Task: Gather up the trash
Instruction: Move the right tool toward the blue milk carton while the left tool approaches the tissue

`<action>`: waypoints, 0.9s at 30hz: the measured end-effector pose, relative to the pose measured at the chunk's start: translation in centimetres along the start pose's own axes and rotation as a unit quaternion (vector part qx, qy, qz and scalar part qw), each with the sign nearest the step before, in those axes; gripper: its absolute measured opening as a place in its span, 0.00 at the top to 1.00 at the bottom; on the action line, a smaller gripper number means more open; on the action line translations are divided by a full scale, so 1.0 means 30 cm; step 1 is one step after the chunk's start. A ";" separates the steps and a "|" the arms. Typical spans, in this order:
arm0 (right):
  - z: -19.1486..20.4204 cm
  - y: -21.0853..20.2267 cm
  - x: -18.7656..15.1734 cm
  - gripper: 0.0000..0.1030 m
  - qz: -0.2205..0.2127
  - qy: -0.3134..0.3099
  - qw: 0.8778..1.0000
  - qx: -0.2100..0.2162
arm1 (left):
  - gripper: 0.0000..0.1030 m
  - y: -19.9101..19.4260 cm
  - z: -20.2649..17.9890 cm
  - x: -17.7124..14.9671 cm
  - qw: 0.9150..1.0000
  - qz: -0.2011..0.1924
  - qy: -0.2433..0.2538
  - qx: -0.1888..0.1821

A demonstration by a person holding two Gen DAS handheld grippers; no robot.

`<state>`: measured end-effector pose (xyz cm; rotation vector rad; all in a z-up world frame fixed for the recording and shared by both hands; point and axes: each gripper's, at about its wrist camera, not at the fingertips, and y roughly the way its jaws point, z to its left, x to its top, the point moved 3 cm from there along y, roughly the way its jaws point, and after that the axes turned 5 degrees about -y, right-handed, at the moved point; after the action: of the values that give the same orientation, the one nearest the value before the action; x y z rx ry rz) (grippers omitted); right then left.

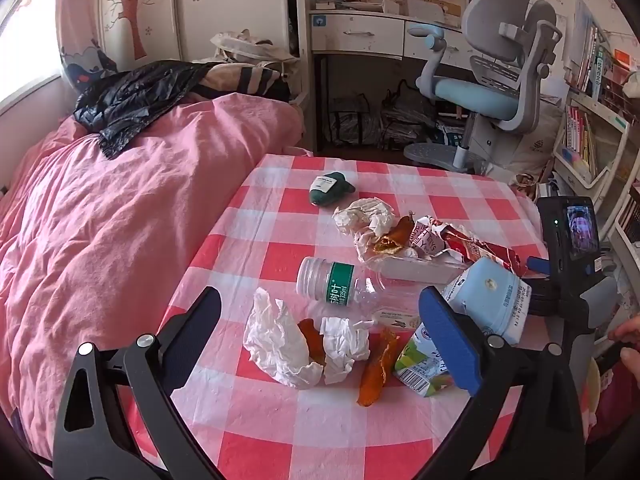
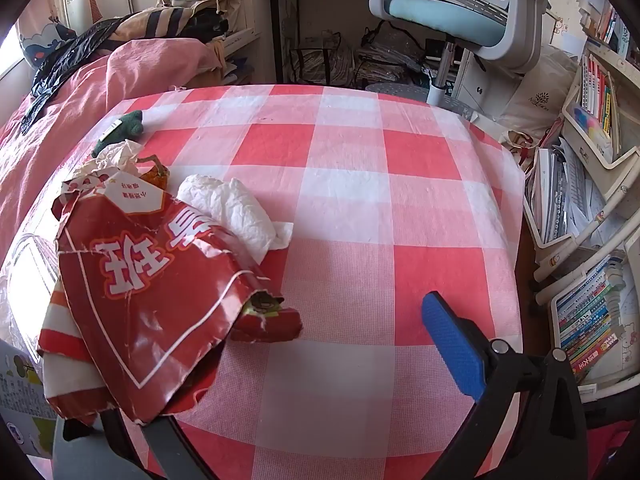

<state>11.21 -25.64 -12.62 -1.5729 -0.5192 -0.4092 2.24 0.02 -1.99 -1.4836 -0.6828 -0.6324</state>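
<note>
Trash lies on a red-and-white checked table point(image 1: 280, 432): crumpled white tissues point(image 1: 280, 344), orange peel point(image 1: 374, 376), an empty clear bottle with a green label point(image 1: 332, 282), a green-white carton point(image 1: 420, 366), a pale blue carton point(image 1: 490, 296), a torn red wrapper point(image 1: 476, 246), more tissue point(image 1: 364, 216). My left gripper point(image 1: 324, 332) is open above the near tissues and peel. My right gripper point(image 2: 292, 360) is open; the red wrapper point(image 2: 140, 300) lies over its left finger and hides it. Its blue right pad point(image 2: 452, 344) is free.
A dark green tagged object point(image 1: 330, 188) lies at the table's far side. A pink bed point(image 1: 100, 240) with a black plastic bag point(image 1: 128, 100) runs along the left. A blue-grey chair point(image 1: 492, 84) and desk stand behind; bookshelves point(image 2: 592, 240) stand right.
</note>
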 end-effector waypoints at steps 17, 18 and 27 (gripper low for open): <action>0.000 0.001 0.004 0.06 -0.001 0.002 1.000 0.001 | 0.07 -0.005 0.010 0.014 1.000 -0.010 0.005 -0.024; 0.004 -0.004 -0.005 0.06 -0.002 -0.002 1.000 0.009 | 0.07 -0.005 0.007 0.013 1.000 -0.010 0.007 -0.027; -0.056 -0.240 -0.030 0.06 -0.067 0.028 0.997 0.017 | 0.07 0.006 0.060 0.011 0.998 -0.005 -0.035 -0.059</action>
<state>6.52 -27.18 -7.01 -1.4948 -0.5882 -0.5422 2.55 1.83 -1.91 -1.6197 -0.7175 -0.6397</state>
